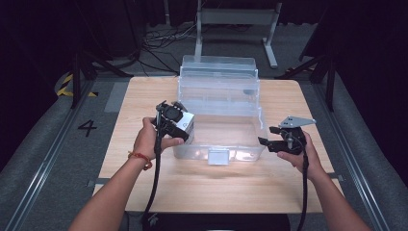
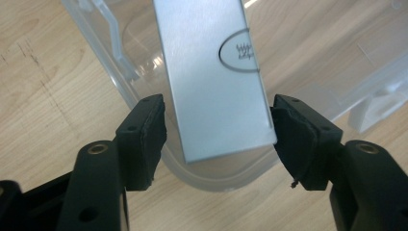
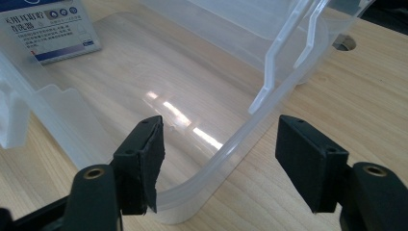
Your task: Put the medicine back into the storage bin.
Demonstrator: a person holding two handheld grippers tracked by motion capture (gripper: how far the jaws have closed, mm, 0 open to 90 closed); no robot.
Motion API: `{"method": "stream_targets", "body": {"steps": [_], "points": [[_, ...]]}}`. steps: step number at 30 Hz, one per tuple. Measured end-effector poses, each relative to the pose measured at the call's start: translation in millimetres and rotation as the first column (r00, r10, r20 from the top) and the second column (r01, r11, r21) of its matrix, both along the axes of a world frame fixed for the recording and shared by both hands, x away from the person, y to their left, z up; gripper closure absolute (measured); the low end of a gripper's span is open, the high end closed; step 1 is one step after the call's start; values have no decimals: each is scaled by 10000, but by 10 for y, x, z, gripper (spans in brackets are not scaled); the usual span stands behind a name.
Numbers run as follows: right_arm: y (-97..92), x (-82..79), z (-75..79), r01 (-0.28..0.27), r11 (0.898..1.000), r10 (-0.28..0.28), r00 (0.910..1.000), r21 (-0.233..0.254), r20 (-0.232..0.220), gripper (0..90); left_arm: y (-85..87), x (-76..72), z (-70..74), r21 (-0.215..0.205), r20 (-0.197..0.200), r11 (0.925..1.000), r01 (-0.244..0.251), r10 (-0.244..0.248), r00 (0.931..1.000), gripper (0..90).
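My left gripper has its fingers on either side of a small silver box, and honestly the hold looks marginal. The right-hand pad is up against the box's edge, but on the other side I can see a sliver of gap between pad and box, so I can't tell if it's truly pinched or just resting there. The box hangs right over the near left corner of the clear plastic bin, half over the rim.

That's my main worry: if the grip is as light as it looks, the smooth box slides out and either clips the rim and bounces onto the wooden surface or drops in crooked. Coming down without clearing the rim first would also catch the box's lower corner on it.

My right gripper is wide open and empty, fingers straddling the bin's near right corner without touching it. If I close or nudge there, the light bin could scoot or tip, and the raised lid at the back doesn't help balance. From the high view, both hands sit at the bin's front corners.
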State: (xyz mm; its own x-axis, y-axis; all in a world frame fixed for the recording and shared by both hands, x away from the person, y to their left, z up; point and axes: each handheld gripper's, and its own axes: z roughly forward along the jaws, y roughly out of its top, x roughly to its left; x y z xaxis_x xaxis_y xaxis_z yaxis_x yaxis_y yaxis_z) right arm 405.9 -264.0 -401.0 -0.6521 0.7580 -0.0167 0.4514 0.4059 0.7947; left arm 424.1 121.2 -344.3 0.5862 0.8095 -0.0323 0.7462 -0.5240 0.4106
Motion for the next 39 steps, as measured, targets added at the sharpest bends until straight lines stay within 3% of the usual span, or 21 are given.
{"method": "stream_targets", "body": {"steps": [7,12,14,19,24,27,35,39], "points": [[-1,-7,3,9,10000,-9,10000,23,26,354,33,-82,-46,-355,8,9991,247,-247,9997,490],[-1,-8,1,18,10000,-18,10000,44,28,354,-58,-100,-32,-323,411,9994,88,-74,9991,525],[-2,-7,1,10,10000,-10,10000,50,21,353,-102,-90,-32,-486,547,9988,-42,69,9985,528],[-6,-5,-3,1,10000,-1,10000,61,25,352,-279,-70,-50,-550,461,9978,370,-345,9983,535],[-9,-11,-4,8,10000,-9,10000,82,71,354,-387,-119,-26,-75,790,9979,644,-636,9948,547],[-12,-17,-2,26,9999,-27,10000,98,73,354,-345,-122,-8,-52,974,9985,553,-546,9937,553],[-18,-25,0,47,9999,-48,9999,117,97,354,-59,-154,21,-436,978,9975,-551,591,9934,554],[-19,-23,1,51,9999,-52,10000,125,66,353,12,-169,19,-524,941,9970,-572,620,9936,552]]}}
